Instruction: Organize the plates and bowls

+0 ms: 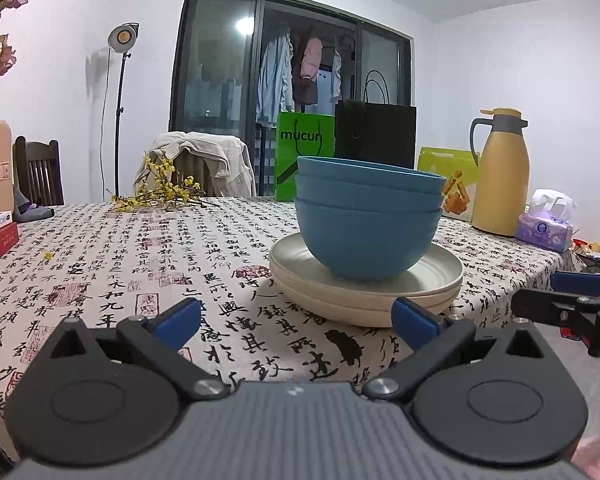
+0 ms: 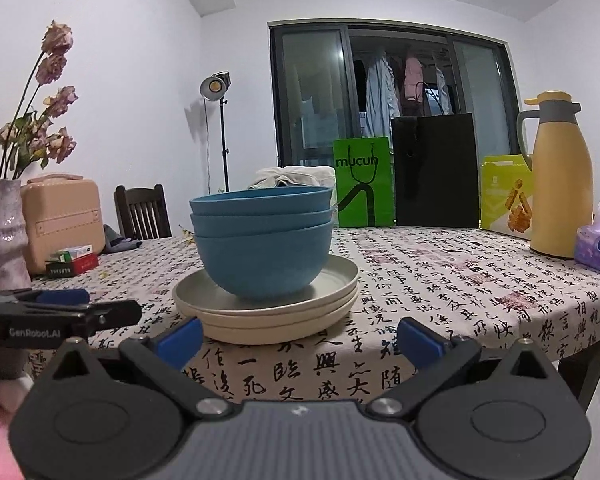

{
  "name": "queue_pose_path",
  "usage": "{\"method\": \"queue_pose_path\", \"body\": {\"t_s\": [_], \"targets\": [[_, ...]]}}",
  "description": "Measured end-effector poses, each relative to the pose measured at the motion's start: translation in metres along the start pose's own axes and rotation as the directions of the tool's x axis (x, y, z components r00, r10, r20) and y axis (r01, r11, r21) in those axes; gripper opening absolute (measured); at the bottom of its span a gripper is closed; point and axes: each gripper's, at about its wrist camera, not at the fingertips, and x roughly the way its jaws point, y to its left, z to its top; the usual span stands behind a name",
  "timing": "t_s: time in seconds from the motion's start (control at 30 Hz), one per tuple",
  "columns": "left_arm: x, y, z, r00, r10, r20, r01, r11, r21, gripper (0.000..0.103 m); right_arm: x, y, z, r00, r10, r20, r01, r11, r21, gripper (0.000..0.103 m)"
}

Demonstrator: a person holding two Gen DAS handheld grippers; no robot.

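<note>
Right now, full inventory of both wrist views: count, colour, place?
bowls: 3, blue, nested, on the plates
plates: 3, cream, stacked near the table's front edge
tablecloth: 1, white with black calligraphy
thermos: 1, yellow, far right
tissue pack: 1, purple, beside thermos
bags: green and black, back edge
snack box: 1, lime, left of thermos
vase: 1, dried flowers, far left
case: 1, peach, left
floor lamp: 1, by wall
left gripper: fingers open, empty
right gripper: fingers open, empty

- Blue bowls (image 1: 366,236): matt, smooth, plastic-looking.
- Cream plates (image 1: 440,280): matt, faintly ridged.
- Tablecloth (image 1: 140,264): printed woven cloth.
- Yellow jug (image 2: 560,184): soft sheen.
</note>
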Motion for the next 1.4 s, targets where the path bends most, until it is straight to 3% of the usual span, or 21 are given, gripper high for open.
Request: {"method": "queue_pose_path", "body": {"t_s": [1.4], "targets": [[-0.012, 0.004, -0.002, 1.000, 0.019, 0.007, -0.019, 1.000, -0.013, 0.103, -0.002, 0.003, 0.000, 1.000, 0.022, 0.002, -0.022, 1.000, 0.017, 0.103]]}}
